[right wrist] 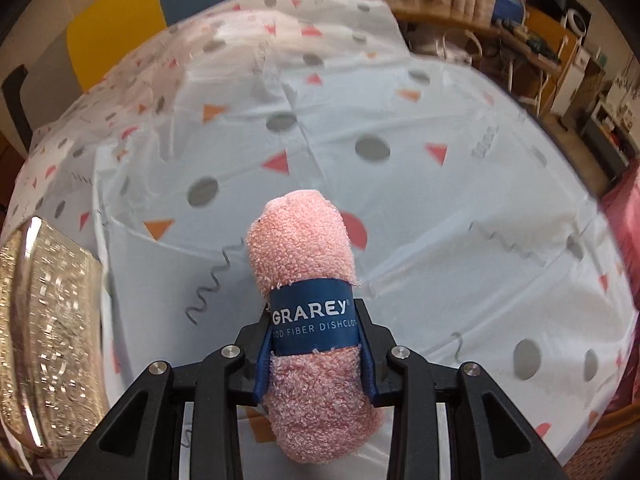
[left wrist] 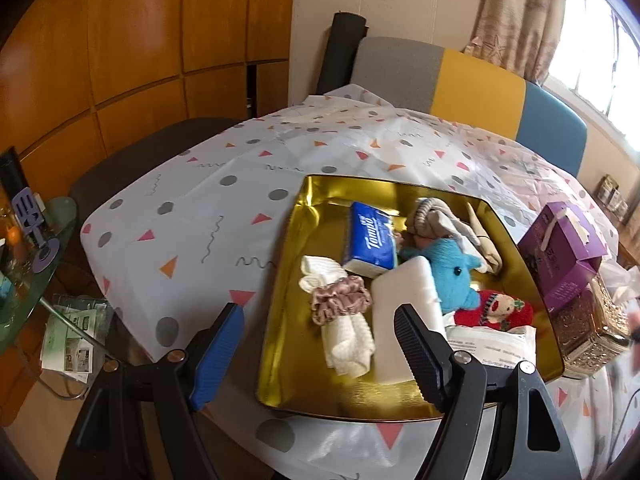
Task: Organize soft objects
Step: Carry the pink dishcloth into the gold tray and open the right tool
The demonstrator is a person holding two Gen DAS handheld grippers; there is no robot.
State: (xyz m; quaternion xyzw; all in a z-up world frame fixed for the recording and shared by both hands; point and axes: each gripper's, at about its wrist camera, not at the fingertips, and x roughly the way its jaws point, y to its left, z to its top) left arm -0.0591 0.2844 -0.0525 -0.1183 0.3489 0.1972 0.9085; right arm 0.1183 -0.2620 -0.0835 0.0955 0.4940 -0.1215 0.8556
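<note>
Left claw pose: my left gripper tilts down over the near edge of the shiny gold rectangular tray, its blue-padded fingers spread wide with nothing between them.
Right claw pose: my right gripper points steeply down above the white plastic tablecloth with grey dots and pink triangles.
Right claw grip: jaws closed partway, pads pressing both sides of the rolled pink terry dishcloth.
Dishcloth look: fuzzy pink roll wrapped by a dark blue paper band printed GRAREY.
Dishcloth place: clamped at the band, one end jutting past the fingertips, off the cloth-covered table.
Tray contents: blue tissue pack, blue plush dolphin, pink satin scrunchie, white folded cloth, white foam block, red plush toy.
Beside the tray: embossed gold metal box, to the dishcloth's left in my right view.
</note>
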